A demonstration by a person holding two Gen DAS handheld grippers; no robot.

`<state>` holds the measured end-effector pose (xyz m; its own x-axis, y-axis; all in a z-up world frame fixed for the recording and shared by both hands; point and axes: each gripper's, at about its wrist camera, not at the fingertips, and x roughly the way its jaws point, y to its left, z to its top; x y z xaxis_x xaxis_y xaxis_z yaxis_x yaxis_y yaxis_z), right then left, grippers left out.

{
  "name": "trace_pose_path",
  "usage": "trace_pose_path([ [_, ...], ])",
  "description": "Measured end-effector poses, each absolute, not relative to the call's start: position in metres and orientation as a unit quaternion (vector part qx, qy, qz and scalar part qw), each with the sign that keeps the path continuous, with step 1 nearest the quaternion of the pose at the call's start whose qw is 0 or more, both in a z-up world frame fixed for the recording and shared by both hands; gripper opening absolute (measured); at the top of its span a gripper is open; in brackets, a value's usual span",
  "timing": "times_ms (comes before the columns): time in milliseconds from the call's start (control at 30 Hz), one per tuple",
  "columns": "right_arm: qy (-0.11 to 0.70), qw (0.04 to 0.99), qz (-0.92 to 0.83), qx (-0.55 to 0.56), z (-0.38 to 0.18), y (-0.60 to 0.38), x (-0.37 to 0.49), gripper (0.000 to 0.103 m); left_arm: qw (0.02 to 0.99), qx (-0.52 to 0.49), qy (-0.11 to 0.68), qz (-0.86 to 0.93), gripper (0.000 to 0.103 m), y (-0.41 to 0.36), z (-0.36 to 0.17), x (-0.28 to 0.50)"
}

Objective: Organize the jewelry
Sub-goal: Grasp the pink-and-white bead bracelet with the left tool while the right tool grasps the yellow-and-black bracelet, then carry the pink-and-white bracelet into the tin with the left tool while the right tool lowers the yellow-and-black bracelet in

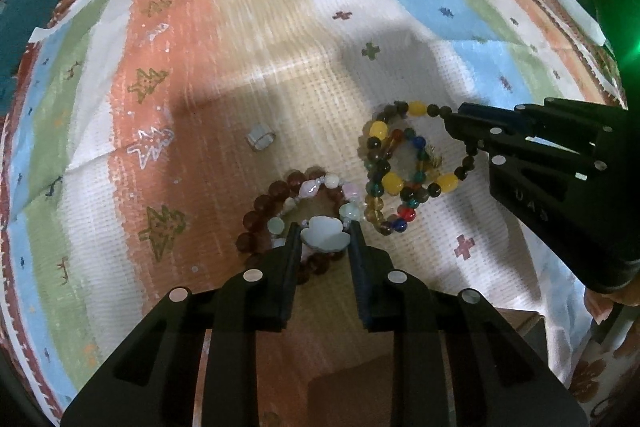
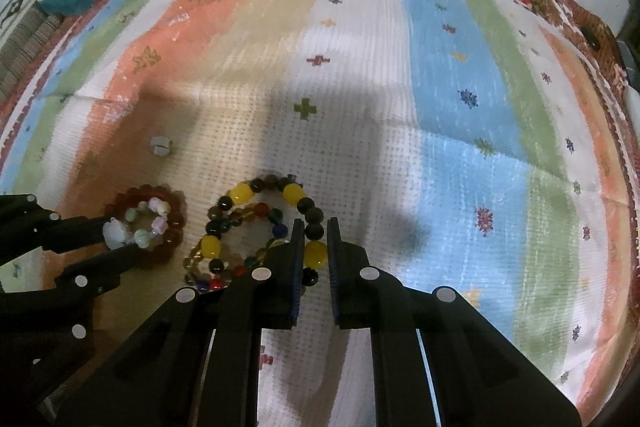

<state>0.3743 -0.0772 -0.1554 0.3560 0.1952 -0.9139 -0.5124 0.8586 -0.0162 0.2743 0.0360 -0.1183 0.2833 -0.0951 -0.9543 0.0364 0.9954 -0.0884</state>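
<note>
Left gripper straddles the pale shell charm on the red-bead bracelet: jaws apart, touching it or not I can't tell. Right gripper brackets the yellow/dark bracelet strand, gap showing, prob not clamped. Bracelets lie side by side, yellow one at 3 o'clock of red. Small ring farther, 11 o'clock, nearer my left.

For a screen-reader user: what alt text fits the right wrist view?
The right gripper straddles the yellow-and-dark bead bracelet on a striped cloth. At left, the left gripper brackets a pale charm on the red bead bracelet.
</note>
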Motion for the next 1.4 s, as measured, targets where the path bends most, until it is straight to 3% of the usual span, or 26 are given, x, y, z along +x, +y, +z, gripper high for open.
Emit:
trace_pose_path([
  [1400,0.453,0.845,0.256,-0.121,-0.078,-0.097,0.311,0.012,0.847,-0.049,0.529,0.002,0.023,0.034,-0.048,0.229],
])
